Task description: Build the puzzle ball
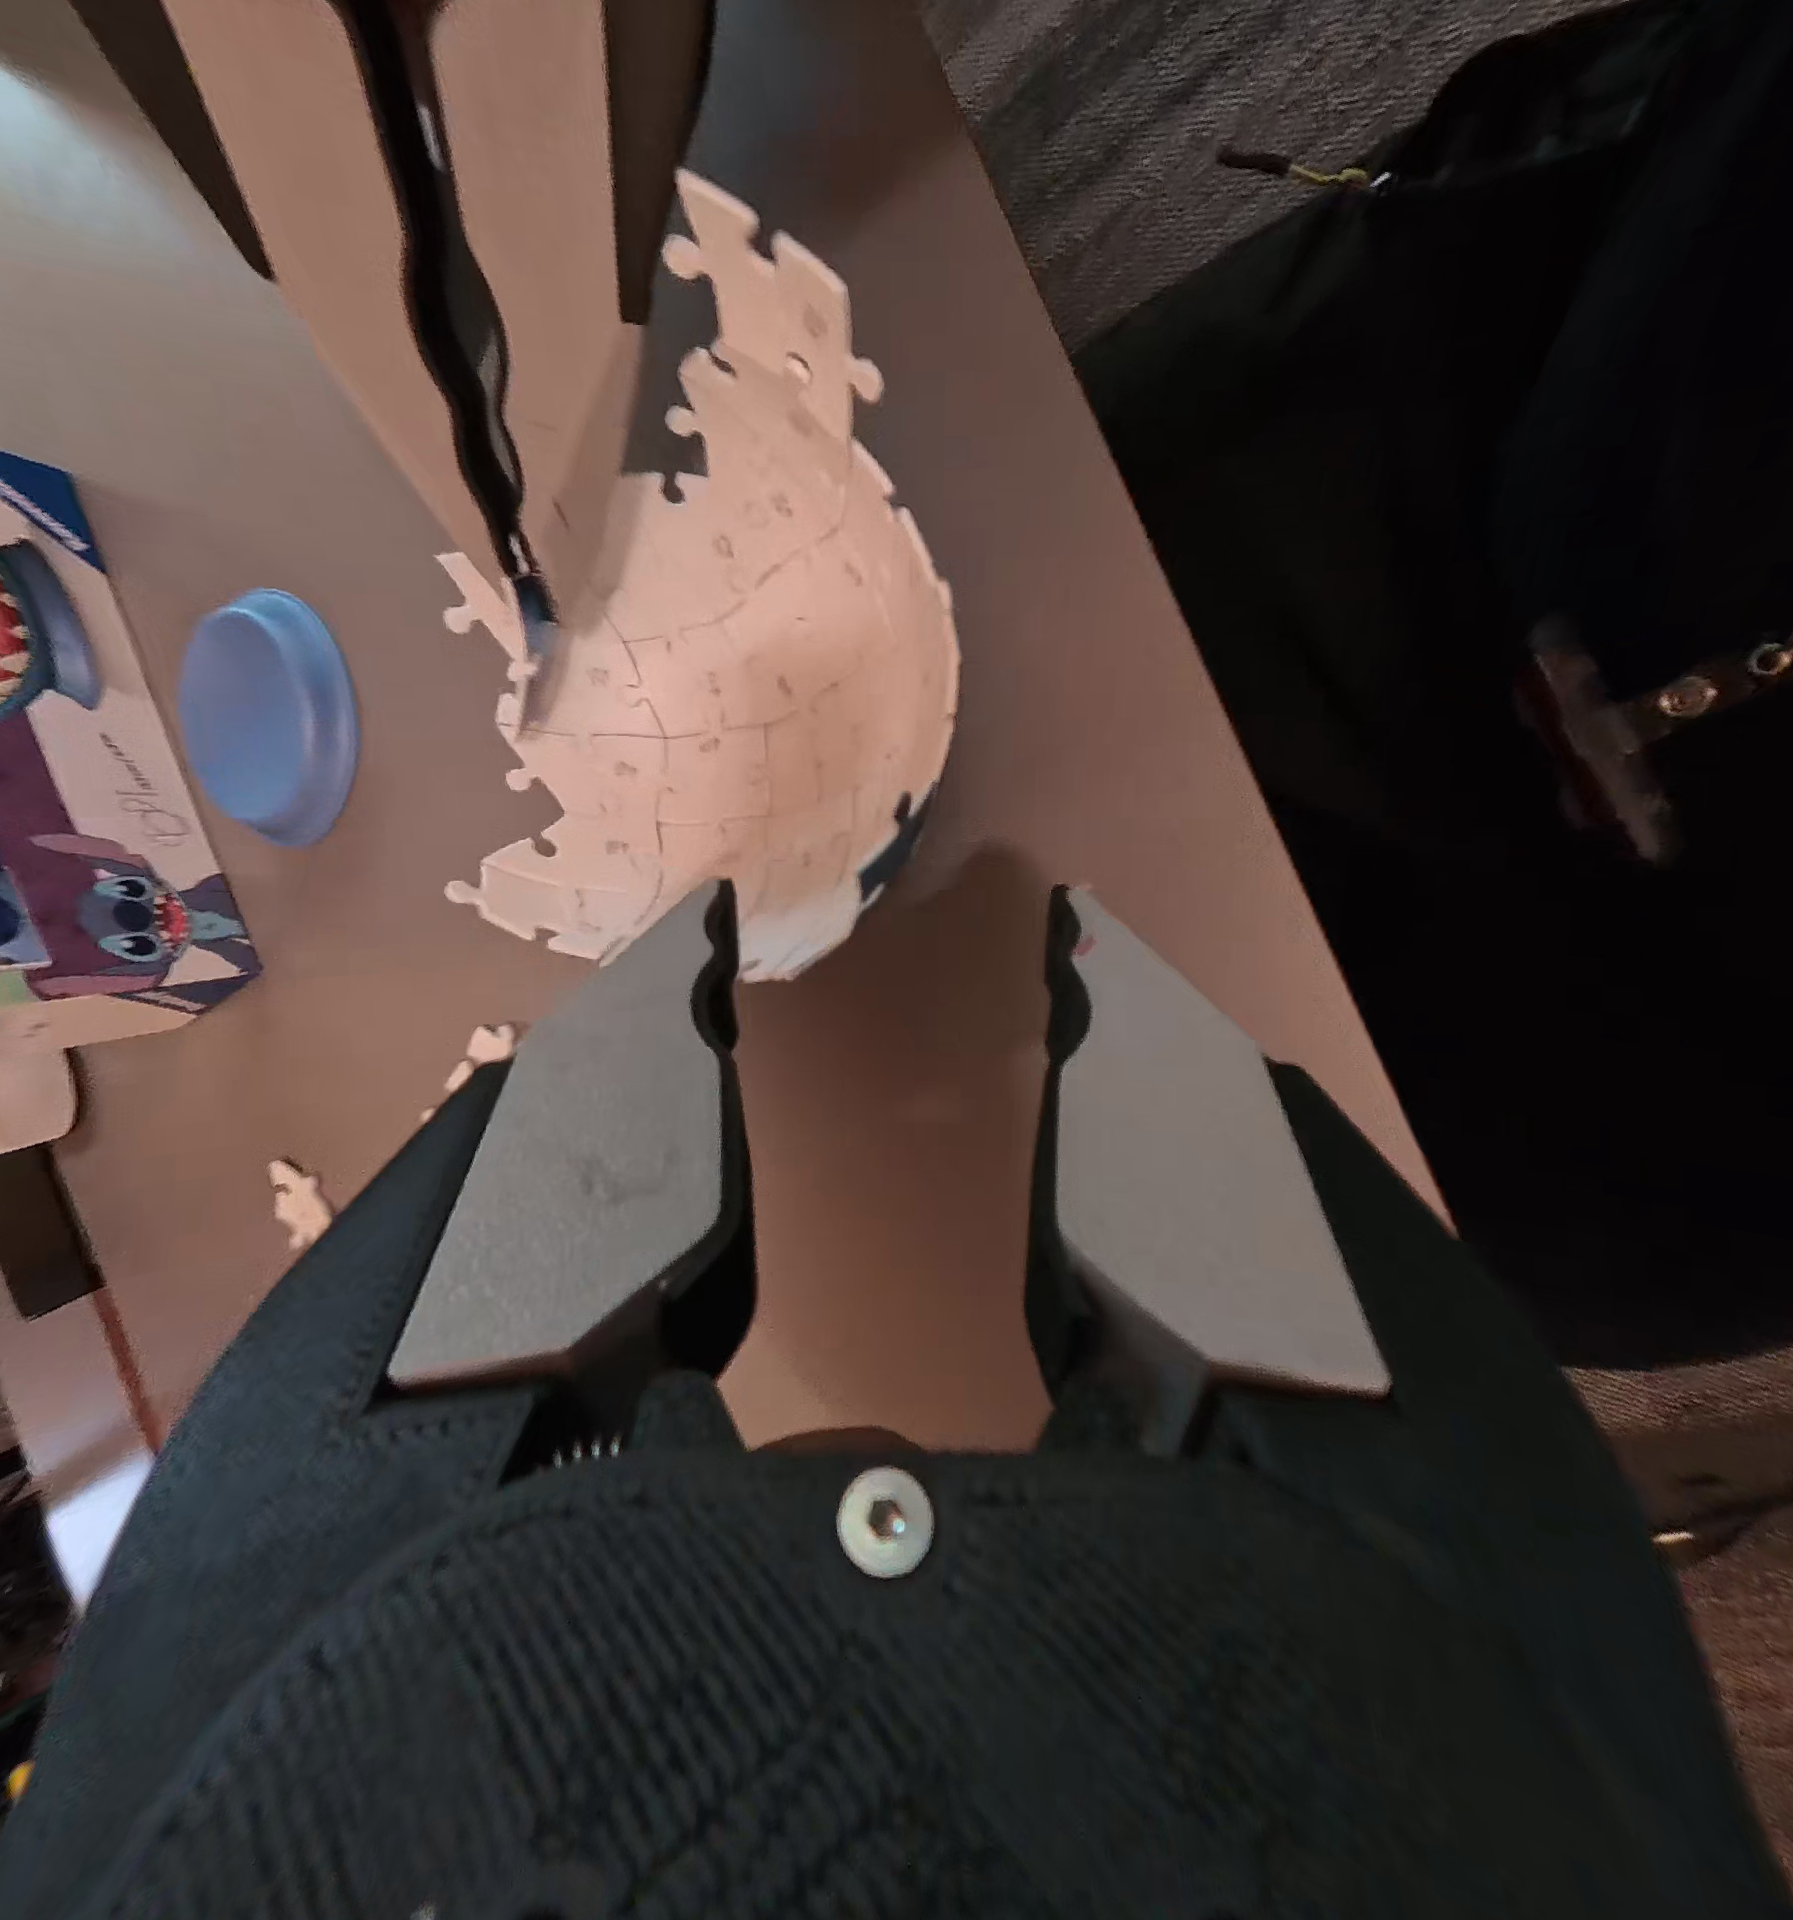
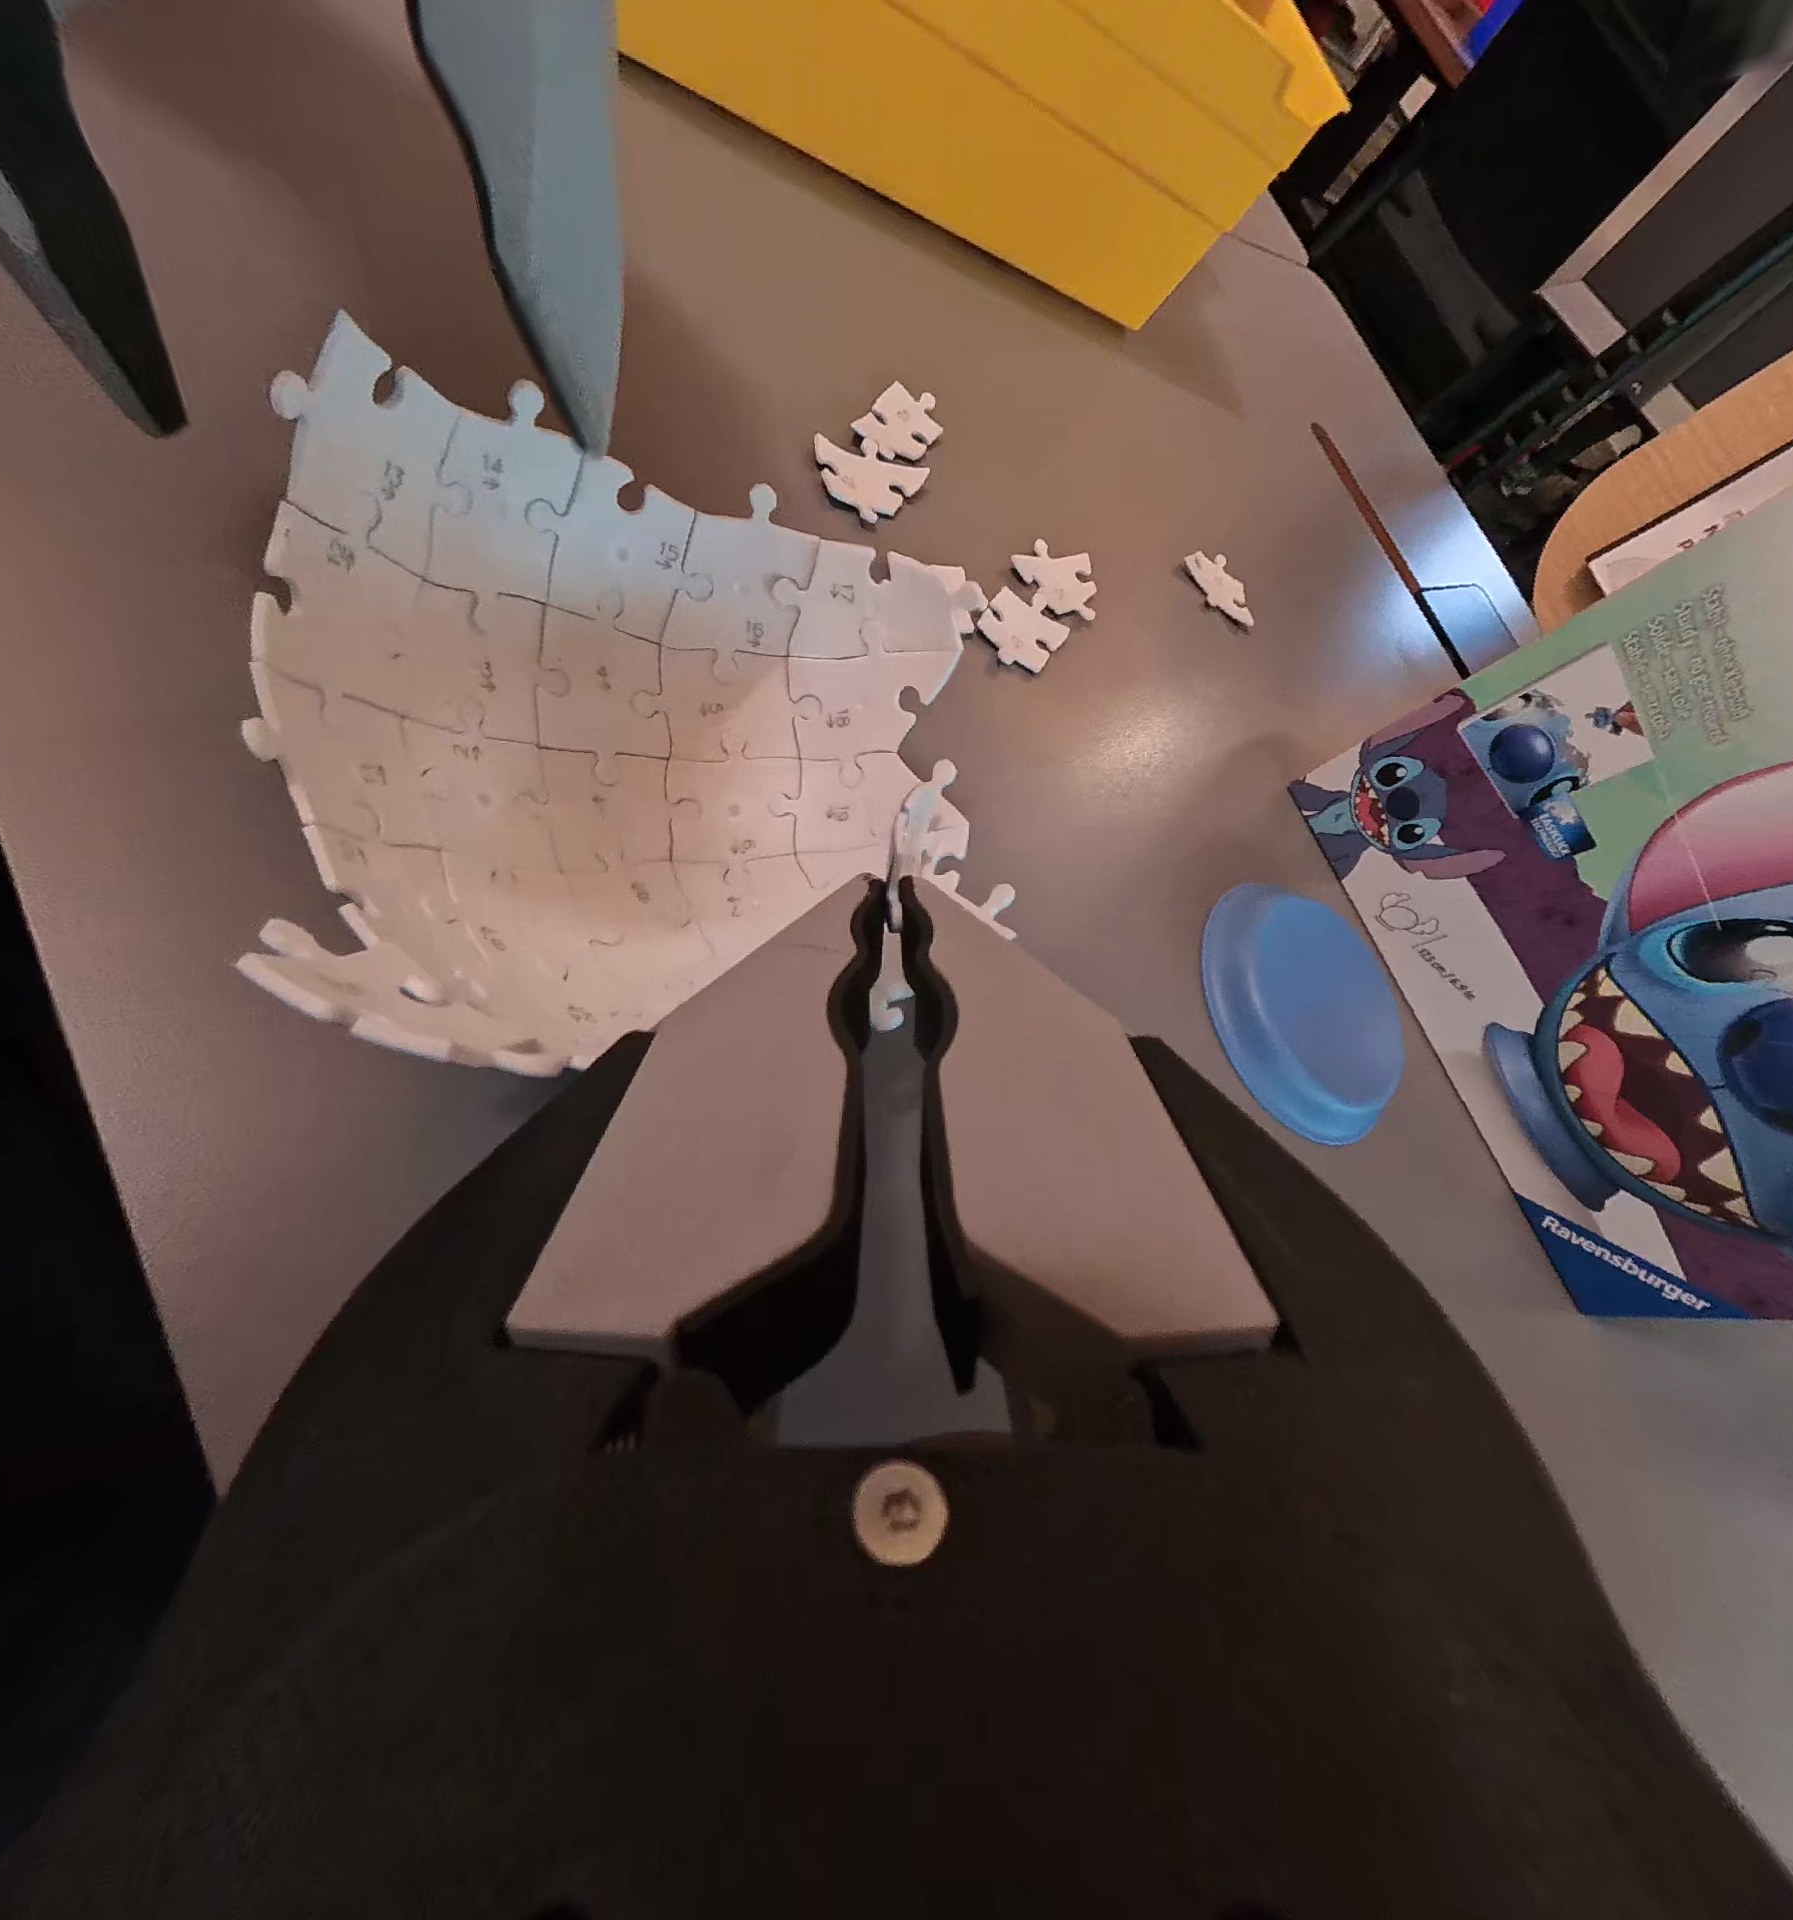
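A half-built white plastic puzzle-ball shell [image 2: 580, 727], curved like a bowl, rests on the grey tabletop [image 2: 1079, 343]. The right tool [image 2: 894, 904] is clamped on a single white puzzle piece [image 2: 918, 831] at the shell's near right rim; the left tool [image 1: 887, 935] hangs wide open and empty just beside the shell. Loose white pieces [image 2: 1037, 608] lie to the far right. Light, thin and likely to pop apart, the shell seems best steadied by its rim.
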`<state>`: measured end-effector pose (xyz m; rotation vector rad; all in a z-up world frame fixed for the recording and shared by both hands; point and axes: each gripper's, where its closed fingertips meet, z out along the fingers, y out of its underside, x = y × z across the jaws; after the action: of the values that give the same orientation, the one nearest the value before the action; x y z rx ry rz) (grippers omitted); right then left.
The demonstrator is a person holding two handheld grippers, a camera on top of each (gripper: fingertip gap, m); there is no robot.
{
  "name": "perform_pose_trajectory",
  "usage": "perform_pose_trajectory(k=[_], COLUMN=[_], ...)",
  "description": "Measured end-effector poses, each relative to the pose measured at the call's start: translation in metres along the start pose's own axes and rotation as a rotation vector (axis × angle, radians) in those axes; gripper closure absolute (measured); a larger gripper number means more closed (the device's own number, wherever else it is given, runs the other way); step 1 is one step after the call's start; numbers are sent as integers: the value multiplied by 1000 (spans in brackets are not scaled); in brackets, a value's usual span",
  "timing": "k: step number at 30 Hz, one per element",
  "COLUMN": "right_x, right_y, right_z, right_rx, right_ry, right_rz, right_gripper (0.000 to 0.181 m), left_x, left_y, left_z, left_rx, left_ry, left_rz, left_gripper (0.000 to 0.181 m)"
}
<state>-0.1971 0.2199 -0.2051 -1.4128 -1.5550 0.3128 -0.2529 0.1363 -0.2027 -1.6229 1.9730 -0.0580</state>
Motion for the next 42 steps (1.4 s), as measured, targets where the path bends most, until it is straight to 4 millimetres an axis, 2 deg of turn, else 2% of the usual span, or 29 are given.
perform_pose_trajectory(k=[3,8,12,16,19,23,27,30,37,42], right_x=[1,0,3,5,-2,-29,-52,-49,-57,-59], right_y=[0,0,-2,-5,-4,-8,-3,9,10,17], right_z=[0,-1,-10,-29,-46,-61,-57,-54,-44,-33], right_rx=[14,27,34,4,-91,-191,-246,-284,-353,-421], right_ry=[4,-31,-63,-92,-87,-48,29,142,290,292], right_rz=[-8,8,25,39,63,72,-2,-56,-188,-270], right_gripper=[181,181,181,181,181,181,181,181,181,181], left_x=[3,1,-6,-25,-26,-25,-30,-34,-32,-37], left_y=[3,4,8,23,30,35,28,26,25,21], left_z=[12,27,31,31,35,39,35,31,32,35], left_rx=[-7,-69,-169,-406,-540,-647,-682,-741,-837,-815], left_ry=[-4,-72,-140,-286,-340,-380,-406,-409,-396,-423], left_rz=[43,188,321,514,611,663,714,792,892,906], left_gripper=[137,175,177,178,180,180,181,181,180,181])
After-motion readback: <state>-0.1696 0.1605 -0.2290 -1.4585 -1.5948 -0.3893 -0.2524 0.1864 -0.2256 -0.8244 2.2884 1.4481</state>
